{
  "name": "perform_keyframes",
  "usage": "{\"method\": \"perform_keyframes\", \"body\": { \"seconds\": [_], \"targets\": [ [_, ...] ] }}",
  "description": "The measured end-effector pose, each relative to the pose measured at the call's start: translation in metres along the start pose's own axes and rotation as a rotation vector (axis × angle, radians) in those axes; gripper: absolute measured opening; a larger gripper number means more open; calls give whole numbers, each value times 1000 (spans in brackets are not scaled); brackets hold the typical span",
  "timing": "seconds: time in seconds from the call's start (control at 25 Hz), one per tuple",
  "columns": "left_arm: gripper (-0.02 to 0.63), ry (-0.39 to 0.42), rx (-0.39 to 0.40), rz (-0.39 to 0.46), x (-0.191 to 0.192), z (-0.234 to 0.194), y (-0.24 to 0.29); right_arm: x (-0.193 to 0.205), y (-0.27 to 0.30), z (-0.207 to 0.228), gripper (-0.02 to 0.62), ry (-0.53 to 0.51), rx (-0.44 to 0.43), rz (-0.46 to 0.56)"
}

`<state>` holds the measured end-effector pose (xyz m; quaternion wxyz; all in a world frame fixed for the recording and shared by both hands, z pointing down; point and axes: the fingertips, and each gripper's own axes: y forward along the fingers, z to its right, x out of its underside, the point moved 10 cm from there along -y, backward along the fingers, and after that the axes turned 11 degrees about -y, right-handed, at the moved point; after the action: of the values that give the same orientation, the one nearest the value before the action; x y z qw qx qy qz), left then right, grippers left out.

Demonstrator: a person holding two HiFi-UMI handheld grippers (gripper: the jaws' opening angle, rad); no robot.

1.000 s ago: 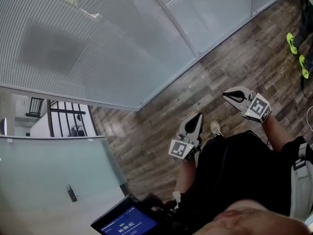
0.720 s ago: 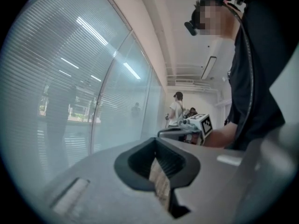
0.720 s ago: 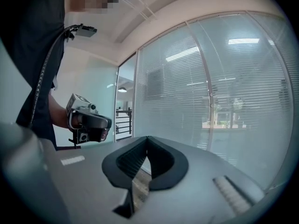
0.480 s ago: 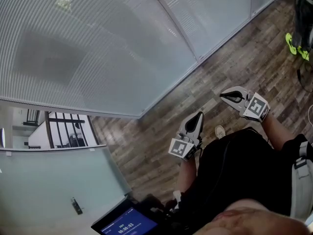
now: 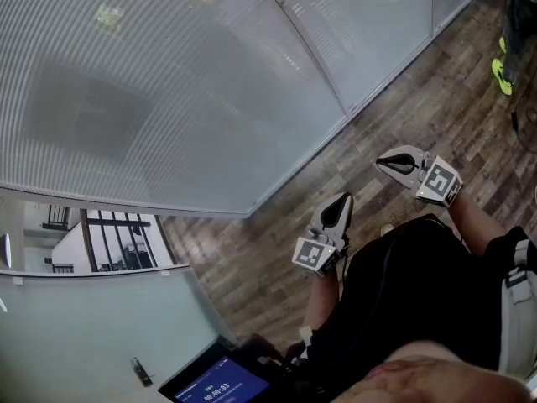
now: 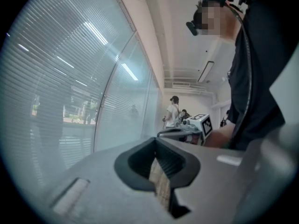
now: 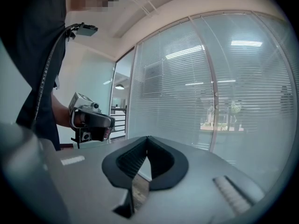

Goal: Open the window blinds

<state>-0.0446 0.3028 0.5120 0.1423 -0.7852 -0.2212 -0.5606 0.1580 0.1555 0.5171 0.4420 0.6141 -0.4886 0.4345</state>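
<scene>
Left tongs and right tongs, both clenched and empty, hang above the wood floor, well apart from the closed window blinds, whose level slats lie ahead-left, nearer the left tongs.

We found the window blinds cut off by the top and left edges of the head view. At the far right, the frame edge left only a bystander's leg and a yellow-green shoe. The screen at the near edge was cropped, its print too small to read. A small dark fitting on the frosted panel could not be identified. In the left gripper view, a standing figure far down the room was too small to describe.
</scene>
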Motion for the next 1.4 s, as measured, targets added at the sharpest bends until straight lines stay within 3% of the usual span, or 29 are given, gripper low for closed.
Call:
{"method": "perform_keyframes", "body": {
  "seconds": [0.64, 0.84, 1.12, 1.4],
  "targets": [
    [-2, 23, 35, 5, 12, -34, -13, 3, 33, -10, 5, -5, -3, -37],
    [-2, 74, 42, -24, 16, -30, -7, 6, 33, -11, 5, -4, 5, -48],
    [-2, 95, 45, 4, 16, -39, -4, -1, 36, 1, 6, -15, -2, -67],
    [-2, -25, 14, 23, 3, -58, 12, 1, 55, 26, 5, -60, -38, -75]
  ]
}}
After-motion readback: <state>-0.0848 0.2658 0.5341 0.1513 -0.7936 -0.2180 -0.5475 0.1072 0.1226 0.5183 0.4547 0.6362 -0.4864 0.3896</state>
